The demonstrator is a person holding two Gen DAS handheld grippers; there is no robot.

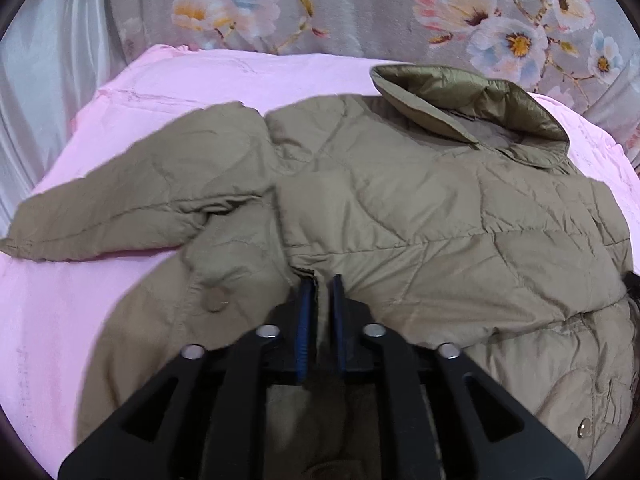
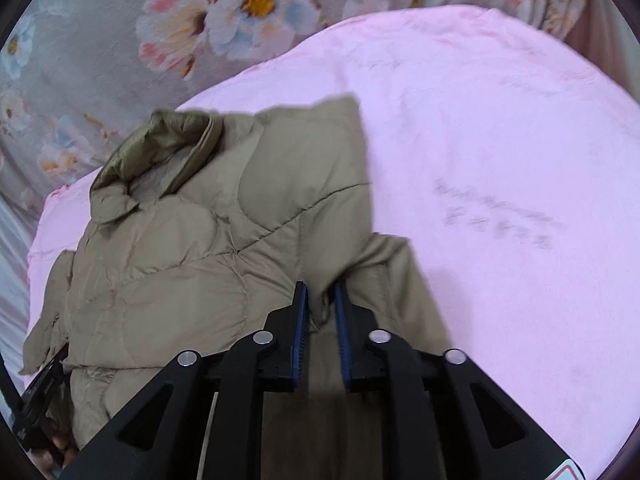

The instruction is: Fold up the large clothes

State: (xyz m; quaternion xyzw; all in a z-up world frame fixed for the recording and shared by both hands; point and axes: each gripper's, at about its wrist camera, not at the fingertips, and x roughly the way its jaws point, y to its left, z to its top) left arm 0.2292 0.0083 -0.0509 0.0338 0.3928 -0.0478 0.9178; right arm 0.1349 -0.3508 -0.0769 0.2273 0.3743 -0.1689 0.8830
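1. In the left wrist view we see a khaki quilted jacket (image 1: 400,208) lying on a pink blanket (image 1: 60,320), its collar (image 1: 472,108) standing up at the far right and one sleeve (image 1: 120,208) stretched out flat to the left. A round snap button (image 1: 215,299) sits on the fabric just left of our left hand-held gripper (image 1: 320,292). Its blue-padded fingers (image 1: 305,320) stand slightly apart, with a fold of jacket fabric in the narrow gap between them; we cannot tell whether the pads press on it. Behind the blanket hangs a grey floral cloth (image 1: 360,8).

2. In the right wrist view we see the same jacket (image 2: 192,248) at the left part of the blanket (image 2: 500,160), collar (image 2: 160,148) at the far left, and a flap of the jacket raised towards the middle. Our right hand-held gripper (image 2: 322,300) has its fingers (image 2: 301,320) a little apart, a ridge of jacket fabric rising between them; whether they pinch it is unclear. The other gripper's dark edge (image 2: 40,392) shows at the lower left, beside the jacket's hem. The floral cloth (image 2: 100,40) fills the background.
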